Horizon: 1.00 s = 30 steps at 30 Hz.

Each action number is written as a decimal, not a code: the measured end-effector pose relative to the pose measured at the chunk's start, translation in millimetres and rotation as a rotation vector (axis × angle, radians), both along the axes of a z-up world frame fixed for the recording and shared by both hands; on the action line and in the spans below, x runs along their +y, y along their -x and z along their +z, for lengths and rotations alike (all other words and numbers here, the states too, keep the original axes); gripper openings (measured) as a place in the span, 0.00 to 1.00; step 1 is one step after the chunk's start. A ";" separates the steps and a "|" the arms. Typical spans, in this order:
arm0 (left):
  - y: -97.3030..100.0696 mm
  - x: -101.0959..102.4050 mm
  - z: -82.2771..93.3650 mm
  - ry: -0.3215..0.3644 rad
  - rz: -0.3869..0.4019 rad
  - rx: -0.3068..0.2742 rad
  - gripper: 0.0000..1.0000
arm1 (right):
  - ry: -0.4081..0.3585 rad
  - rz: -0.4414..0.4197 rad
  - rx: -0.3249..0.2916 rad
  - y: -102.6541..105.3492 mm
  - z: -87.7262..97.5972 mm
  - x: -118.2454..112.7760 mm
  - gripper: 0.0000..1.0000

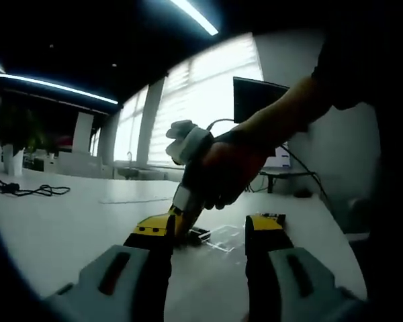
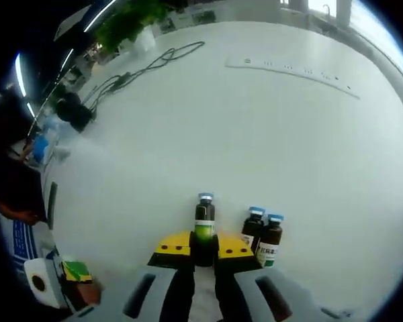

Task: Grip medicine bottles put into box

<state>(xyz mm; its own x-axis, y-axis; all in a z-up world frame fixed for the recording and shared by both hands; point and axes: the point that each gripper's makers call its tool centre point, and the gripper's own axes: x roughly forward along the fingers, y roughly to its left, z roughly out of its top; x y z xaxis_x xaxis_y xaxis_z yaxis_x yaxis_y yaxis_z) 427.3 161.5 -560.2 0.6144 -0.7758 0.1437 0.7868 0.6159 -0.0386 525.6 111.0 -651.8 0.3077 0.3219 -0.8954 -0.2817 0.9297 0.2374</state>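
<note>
In the right gripper view, my right gripper point(image 2: 204, 248) is shut on a dark medicine bottle point(image 2: 203, 220) with a blue cap and a green label, standing upright on the white table point(image 2: 255, 134). Two more dark blue-capped bottles point(image 2: 253, 228) point(image 2: 272, 236) stand close together just to its right. In the left gripper view, my left gripper point(image 1: 209, 228) hovers open over the table with nothing between its yellow-tipped jaws. Beyond it a person's hand point(image 1: 232, 171) holds the right gripper point(image 1: 188, 225) pointed down at the table. A faint see-through rectangular outline point(image 1: 225, 240) lies beside it.
Black cables point(image 2: 144, 67) and a white power strip point(image 2: 289, 67) lie at the table's far side. A plant point(image 2: 131, 27) stands at the far edge. A monitor point(image 1: 258, 100) and bright windows point(image 1: 201, 100) stand behind. Clutter point(image 2: 60, 275) sits at the left edge.
</note>
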 end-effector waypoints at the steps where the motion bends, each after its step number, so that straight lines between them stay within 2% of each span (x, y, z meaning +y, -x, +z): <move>1: 0.1 -0.4 -0.1 -0.002 -0.001 -0.001 0.34 | -0.009 -0.004 -0.005 -0.5 1.4 -0.8 0.07; 14: -0.9 -3.8 -5.1 -0.036 0.004 -0.002 0.34 | -0.160 -0.033 -0.080 4.6 27.1 -13.9 0.06; 22: -3.5 -4.3 -7.2 -0.048 0.014 0.002 0.34 | -0.220 -0.014 -0.109 14.2 33.6 -22.4 0.06; 27: -4.5 -4.9 -7.8 -0.037 0.006 0.020 0.34 | -0.253 0.029 -0.153 20.8 42.4 -26.2 0.06; 30: -3.4 -7.5 -8.3 -0.042 -0.001 0.021 0.34 | -0.223 0.088 -0.234 20.1 46.2 -31.6 0.06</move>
<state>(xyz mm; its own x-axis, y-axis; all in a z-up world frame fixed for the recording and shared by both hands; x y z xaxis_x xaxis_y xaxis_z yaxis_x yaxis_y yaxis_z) 430.6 154.0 -568.5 0.6162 -0.7815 0.0977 0.7867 0.6166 -0.0291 505.5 79.5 -605.5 0.4587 0.5365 -0.7083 -0.4293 0.8317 0.3520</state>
